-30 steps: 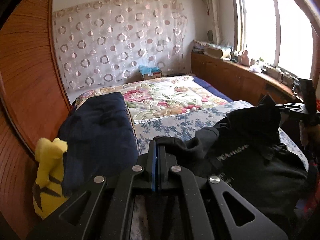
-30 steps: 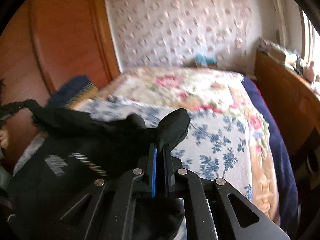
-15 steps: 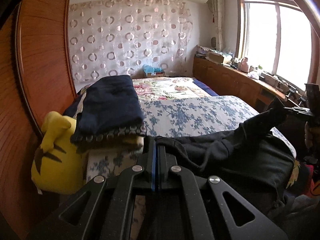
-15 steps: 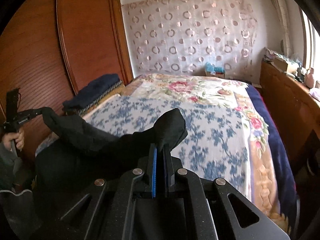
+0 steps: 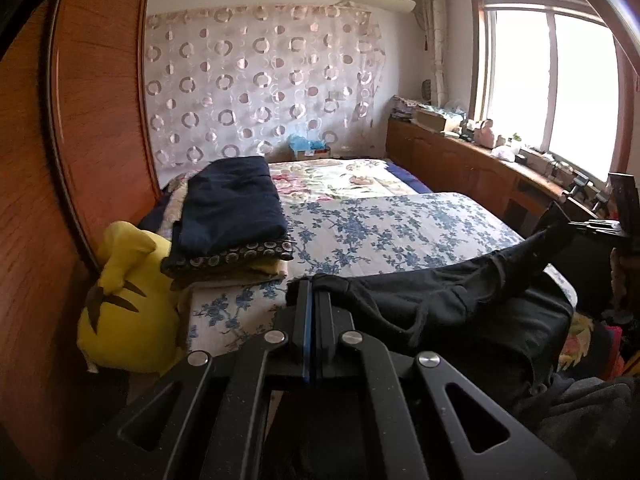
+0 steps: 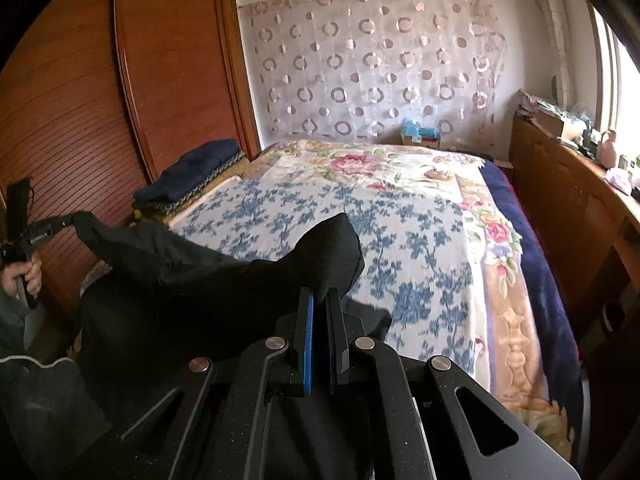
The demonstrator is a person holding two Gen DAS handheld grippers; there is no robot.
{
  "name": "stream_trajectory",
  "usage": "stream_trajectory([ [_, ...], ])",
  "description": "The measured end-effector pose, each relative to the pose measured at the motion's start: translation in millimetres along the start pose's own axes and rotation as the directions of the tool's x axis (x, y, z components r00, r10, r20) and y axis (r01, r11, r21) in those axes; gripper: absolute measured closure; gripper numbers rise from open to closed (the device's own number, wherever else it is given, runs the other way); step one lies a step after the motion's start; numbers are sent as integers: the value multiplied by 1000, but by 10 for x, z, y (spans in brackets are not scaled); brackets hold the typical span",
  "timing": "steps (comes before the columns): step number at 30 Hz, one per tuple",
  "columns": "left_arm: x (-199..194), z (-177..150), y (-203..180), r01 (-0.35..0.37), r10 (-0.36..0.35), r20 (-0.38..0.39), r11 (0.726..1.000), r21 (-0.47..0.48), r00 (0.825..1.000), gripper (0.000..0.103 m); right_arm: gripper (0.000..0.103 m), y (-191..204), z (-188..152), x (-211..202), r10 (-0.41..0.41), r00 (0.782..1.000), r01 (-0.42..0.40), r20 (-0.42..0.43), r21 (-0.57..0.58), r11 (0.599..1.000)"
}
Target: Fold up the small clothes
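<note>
Black garment (image 5: 452,308), likely a hooded top, held stretched between my two grippers at the near edge of the bed (image 5: 384,224). Upper edge taut from one grip to the other; the body hangs below and drapes off the mattress edge. None of it is laid flat on the blue-flowered sheet (image 6: 400,248) yet.

Left gripper (image 5: 310,284): jaws pinched tight on a bunched corner of cloth, a drawstring trailing just beside it. Right gripper (image 6: 322,298): jaws narrow, clamped on a fold that pokes up between them. Both grips look thin, only an edge of fabric in each.

A person's hand (image 6: 24,276) shows on the left handle in the right view.

Nearby: stack of folded dark clothes (image 5: 228,216) at the left side of the bed, yellow plush toy (image 5: 124,304) wedged against the wooden wardrobe (image 5: 80,120).

Risks, as I judge them:
- Thin pinch plus hanging weight: a corner could slip out if I tug the span tighter.
- The hanging body could drag over the mattress edge and bunch when I carry it onto the sheet, giving a crooked lay.
- Hood and drawstring may tuck under unseen, spoiling the first fold.
- Swinging left could brush the folded stack or the plush.
- Uneven height of my two hands would skew the top edge.
</note>
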State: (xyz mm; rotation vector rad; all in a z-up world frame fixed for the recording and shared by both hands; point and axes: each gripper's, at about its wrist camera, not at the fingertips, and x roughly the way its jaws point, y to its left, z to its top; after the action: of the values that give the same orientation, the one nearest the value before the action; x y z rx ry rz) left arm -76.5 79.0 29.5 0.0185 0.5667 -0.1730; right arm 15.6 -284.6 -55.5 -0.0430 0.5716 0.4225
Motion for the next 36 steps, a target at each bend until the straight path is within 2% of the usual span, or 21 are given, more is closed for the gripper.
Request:
stream_trajectory([
  [4, -116, -17, -41, -1, 1, -11, 1000, 2, 1000, 101, 98, -2, -15, -41, 5, 1000, -4, -31, 11, 1000],
  [6, -79, -54, -52, -24, 25, -25, 1000, 19, 999, 101, 98, -17, -31, -36, 10, 999, -10, -50, 12, 1000],
  [9, 47, -93, 10, -24, 25, -64, 1000, 8, 998, 101, 98, -35, -57, 33, 26, 995, -25, -97, 13, 1000],
  [12, 120, -142, 46, -19, 19, -89, 1000, 3, 996, 98, 97, -63, -16, 55, 33, 995, -32, -96, 14, 999],
  [13, 162, -146, 53, -28, 29, -98, 1000, 12, 995, 91, 93, -74, 9, 46, 38, 995, -37, -94, 15, 999],
  [16, 254, -143, 74, -35, 38, -112, 999, 28, 993, 58, 76, -94, 43, -6, -5, 998, 5, -61, 0, 1000],
  [17, 282, -136, 86, -37, 39, -117, 999, 24, 992, 55, 69, -110, 46, -18, -12, 999, 12, -51, 0, 1000],
  [18, 311, -127, 102, -43, 45, -120, 999, 20, 992, 53, 66, -131, 74, -17, -22, 999, 22, -46, 1, 1000],
  [19, 344, -115, 123, -47, 49, -124, 999, 16, 991, 48, 65, -153, 93, -7, -37, 998, 37, -41, 4, 999],
  [21, 411, -92, 152, -47, 48, -127, 999, 13, 991, 47, 63, -194, 118, 21, -51, 998, 51, -30, 17, 999],
  [24, 501, -40, 197, -44, 46, -130, 999, 13, 990, 36, 59, -225, 119, 143, -67, 997, 68, -40, 22, 997],
  [32, 760, 159, 320, -59, 64, -145, 997, 39, 987, 34, 58, -326, 44, 631, -72, 989, 78, -132, 41, 996],
  [36, 697, 255, 360, -60, 66, -126, 997, 48, 990, 34, 58, -367, 69, 730, -75, 985, 84, -154, 53, 995],
])
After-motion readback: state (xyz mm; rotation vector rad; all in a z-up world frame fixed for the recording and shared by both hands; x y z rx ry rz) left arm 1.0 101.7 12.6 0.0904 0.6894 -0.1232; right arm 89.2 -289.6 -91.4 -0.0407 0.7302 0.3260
